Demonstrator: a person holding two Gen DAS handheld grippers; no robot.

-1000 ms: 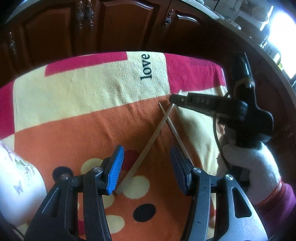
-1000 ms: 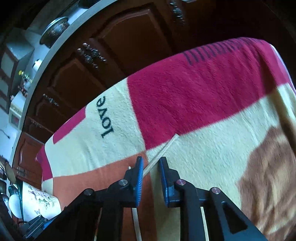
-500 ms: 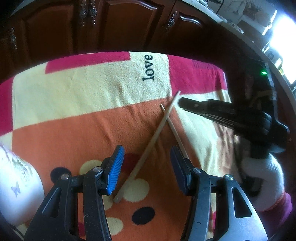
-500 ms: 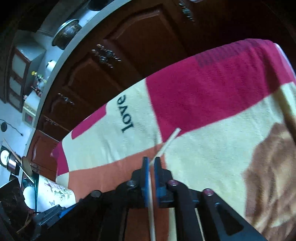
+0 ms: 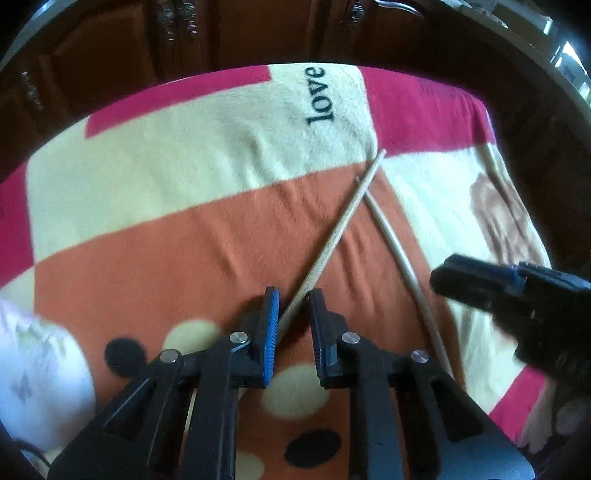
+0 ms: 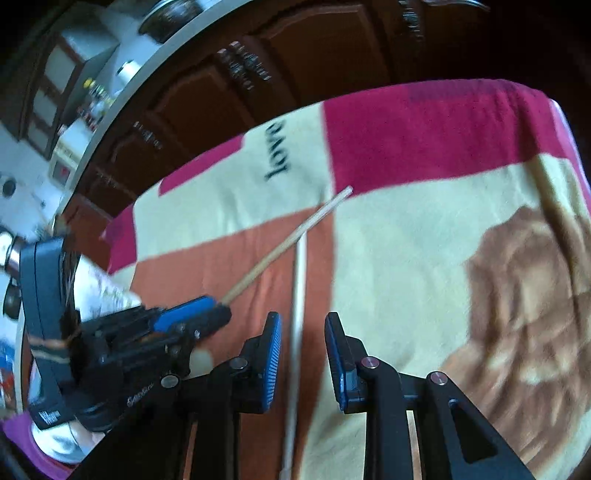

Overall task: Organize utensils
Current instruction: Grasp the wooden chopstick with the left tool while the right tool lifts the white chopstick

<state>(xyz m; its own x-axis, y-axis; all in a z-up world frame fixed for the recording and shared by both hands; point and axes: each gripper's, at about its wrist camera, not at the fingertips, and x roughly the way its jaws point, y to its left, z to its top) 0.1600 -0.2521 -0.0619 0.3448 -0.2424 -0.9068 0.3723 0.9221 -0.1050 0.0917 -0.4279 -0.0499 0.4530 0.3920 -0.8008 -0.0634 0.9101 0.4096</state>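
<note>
Fuzzy fleece blanket (image 5: pixel 184 192); matt pale wooden chopsticks (image 5: pixel 343 225); glossy dark wood cabinets (image 5: pixel 240 33).

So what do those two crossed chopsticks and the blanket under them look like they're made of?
Chopsticks: probably bamboo or light wood, going by the pale tan colour and matte, unvarnished surface; the grain is too blurred to tell which. Blanket: seems to be soft fleece or plush fabric, with a fuzzy nap and printed colour blocks.

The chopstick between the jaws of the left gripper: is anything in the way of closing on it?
Nothing visible. The chopstick runs straight into the gap of the left gripper, whose jaws are closing around it. A second chopstick passes under it farther up, clear of the jaws. The right gripper stays off to the side.
</note>
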